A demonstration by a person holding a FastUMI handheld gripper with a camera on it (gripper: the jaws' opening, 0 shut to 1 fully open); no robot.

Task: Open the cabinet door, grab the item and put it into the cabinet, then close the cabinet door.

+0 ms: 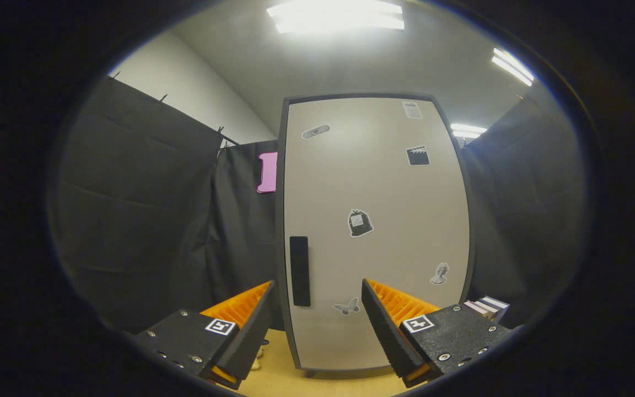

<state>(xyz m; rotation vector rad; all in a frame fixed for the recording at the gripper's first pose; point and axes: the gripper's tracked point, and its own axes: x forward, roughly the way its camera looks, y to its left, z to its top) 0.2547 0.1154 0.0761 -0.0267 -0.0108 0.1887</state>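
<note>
Fingers [265,322] of the handheld gripper [317,325] are standing wide apart and holding nothing, pointing at the closed cabinet door [375,220] just ahead. Between the two fingers, slightly nearer the left one, the door's dark vertical handle [299,271] is showing as a slim rectangular slot close to the door's left edge.

Opening the door appears to be the step in hand. Doing it well likely means steering the gripper toward that handle, keeping the fingers spread until one tip is hooking behind or into the slot, then pulling in an arc away from the hinge side, which is probably the right edge. A straight tug could slip off so shallow a grip.

Smooth, matte and pale grey, the door is sitting in a darker frame and carrying several small flat stickers [360,223], among them a butterfly shape low down. Ridged inner faces are lining both fingers, and printed square markers [221,326] are sitting on the textured gripper body. Light wood-toned tabletop [284,375] is running beneath the cabinet.

As for the item to be stored, a small pale object [257,361] is peeking out beside the left finger, too hidden to identify. A stack of box-like things [488,307] is resting right of the cabinet, beyond the right finger.
</note>
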